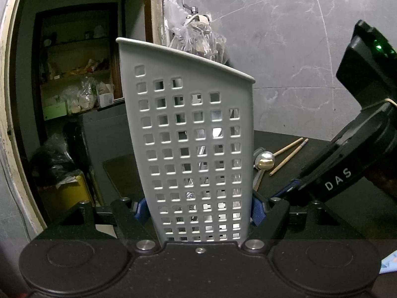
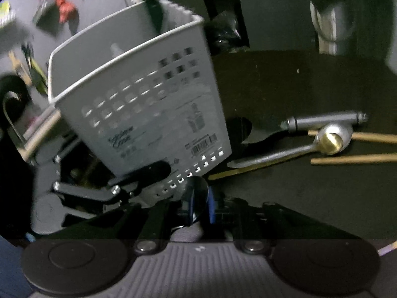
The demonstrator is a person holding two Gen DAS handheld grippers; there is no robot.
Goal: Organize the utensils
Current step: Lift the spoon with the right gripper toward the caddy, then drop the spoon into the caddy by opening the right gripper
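Observation:
My left gripper [image 1: 198, 206] is shut on a grey perforated utensil holder [image 1: 188, 129], a blue pad against each side near its base. Metal glints through the holder's holes. In the right wrist view the holder [image 2: 139, 99] leans, with the left gripper's black fingers [image 2: 139, 173] clamped low on it. My right gripper [image 2: 199, 198] sits just below the holder's corner, its blue pads close together on a dark, glossy rounded piece; I cannot tell what it is. A metal spoon [image 2: 332, 139] and wooden chopsticks [image 2: 354, 160] lie on the dark table [image 2: 285, 193].
A tool with a grey metal handle [image 2: 322, 120] lies beside the spoon. Behind the holder hang a plastic bag [image 1: 196, 37] and a marble wall [image 1: 285, 49]. An open doorway with cluttered shelves [image 1: 74, 79] lies to the left.

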